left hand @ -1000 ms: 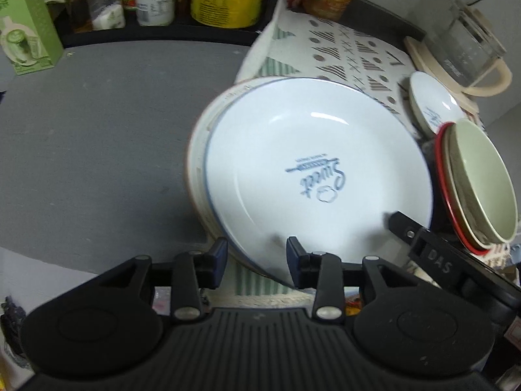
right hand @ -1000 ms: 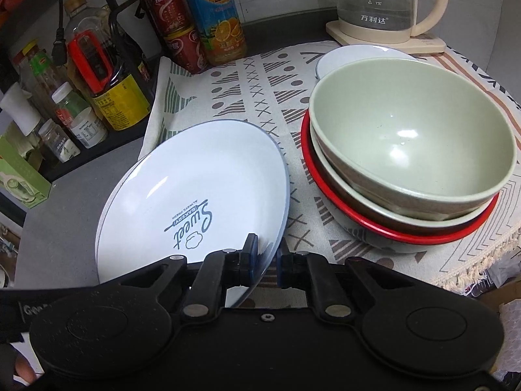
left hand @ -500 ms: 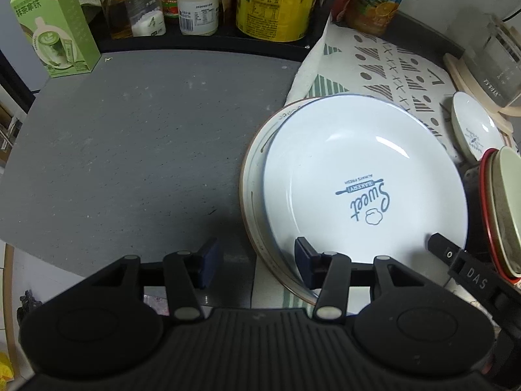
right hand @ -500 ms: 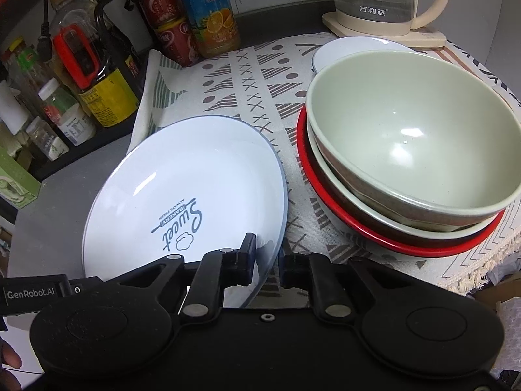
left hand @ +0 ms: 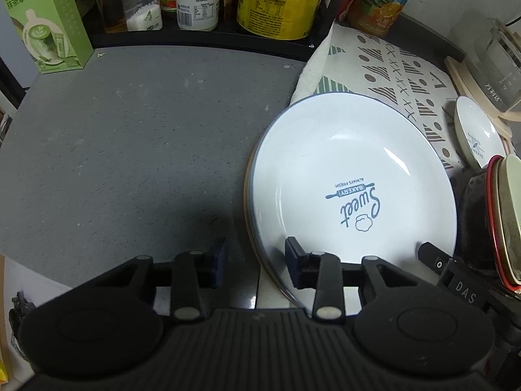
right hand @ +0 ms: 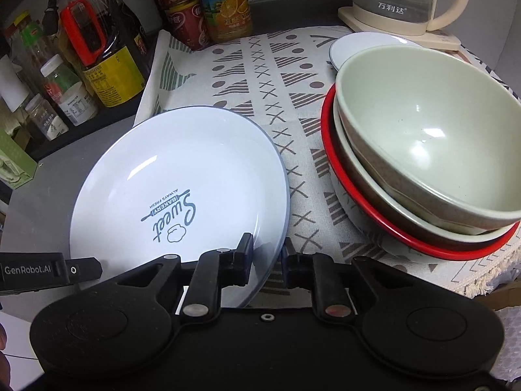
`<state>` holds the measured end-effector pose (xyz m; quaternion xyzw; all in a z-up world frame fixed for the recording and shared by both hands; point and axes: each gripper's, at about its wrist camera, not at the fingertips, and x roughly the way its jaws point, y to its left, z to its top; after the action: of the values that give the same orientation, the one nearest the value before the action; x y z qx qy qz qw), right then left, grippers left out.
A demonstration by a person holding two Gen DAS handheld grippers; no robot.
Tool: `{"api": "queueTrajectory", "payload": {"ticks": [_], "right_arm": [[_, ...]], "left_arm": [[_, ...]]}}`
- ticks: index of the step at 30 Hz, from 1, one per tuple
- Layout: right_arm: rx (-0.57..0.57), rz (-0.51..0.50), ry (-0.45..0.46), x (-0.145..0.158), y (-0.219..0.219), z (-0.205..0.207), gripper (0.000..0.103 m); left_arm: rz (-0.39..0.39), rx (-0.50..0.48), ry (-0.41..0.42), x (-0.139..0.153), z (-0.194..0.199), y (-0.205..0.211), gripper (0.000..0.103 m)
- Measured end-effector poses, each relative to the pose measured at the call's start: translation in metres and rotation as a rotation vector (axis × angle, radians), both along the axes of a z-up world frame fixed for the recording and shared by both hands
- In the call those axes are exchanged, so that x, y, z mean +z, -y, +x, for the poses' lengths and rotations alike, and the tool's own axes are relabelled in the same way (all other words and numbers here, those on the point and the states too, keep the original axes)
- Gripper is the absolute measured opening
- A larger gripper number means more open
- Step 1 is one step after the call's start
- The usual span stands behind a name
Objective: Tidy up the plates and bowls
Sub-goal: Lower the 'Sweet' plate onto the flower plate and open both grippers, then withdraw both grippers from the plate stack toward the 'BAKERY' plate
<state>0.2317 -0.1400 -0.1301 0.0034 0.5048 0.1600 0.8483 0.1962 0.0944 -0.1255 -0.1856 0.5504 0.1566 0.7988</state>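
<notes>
The right gripper (right hand: 267, 257) is loosening: its jaws, clamped tight on the near rim of the white "Sweet Bakery" plate (right hand: 182, 192) a second ago, are now opening, with the rim between them but clear of the pads. The left gripper (left hand: 255, 262), which has slid leftward, is closing its jaws astride the opposite rim of the plate stack (left hand: 252, 228), one pad over the plate, the other over the grey tabletop (left hand: 130, 146), not yet pinching. The plate is lying nearly flat on that stack, beside the stacked bowls (right hand: 423, 150) on the patterned cloth (right hand: 260, 75); both hands are equally close.
</notes>
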Motion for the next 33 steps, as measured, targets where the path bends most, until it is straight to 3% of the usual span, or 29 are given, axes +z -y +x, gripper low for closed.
{"api": "queueTrajectory", "payload": {"ticks": [10, 12, 13, 14, 15, 18, 21, 33], "right_arm": [[0.024, 0.012, 0.099, 0.024, 0.004, -0.01, 0.023], [0.025, 0.03, 0.116, 0.03, 0.006, -0.012, 0.029], [0.027, 0.033, 0.128, 0.034, 0.007, -0.013, 0.038], [0.031, 0.035, 0.14, 0.036, 0.008, -0.013, 0.047], [0.035, 0.035, 0.149, 0.038, 0.008, -0.014, 0.049], [0.046, 0.045, 0.144, 0.039, 0.008, -0.017, 0.049], [0.057, 0.053, 0.158, 0.042, 0.011, -0.024, 0.052], [-0.039, 0.091, 0.209, 0.062, 0.064, -0.043, 0.078]], "left_arm": [[0.091, 0.031, 0.054, 0.02, 0.005, -0.004, 0.042], [0.077, 0.037, 0.068, 0.024, 0.004, -0.005, 0.045], [0.08, 0.038, 0.075, 0.026, 0.004, -0.005, 0.047], [0.093, 0.039, 0.081, 0.029, 0.003, -0.003, 0.05], [0.112, 0.04, 0.087, 0.031, 0.001, -0.002, 0.054], [0.156, 0.045, 0.092, 0.034, -0.002, 0.001, 0.071], [0.139, 0.066, 0.092, 0.035, -0.007, -0.003, 0.079], [0.141, 0.073, 0.128, 0.05, -0.025, 0.014, 0.081]]}}
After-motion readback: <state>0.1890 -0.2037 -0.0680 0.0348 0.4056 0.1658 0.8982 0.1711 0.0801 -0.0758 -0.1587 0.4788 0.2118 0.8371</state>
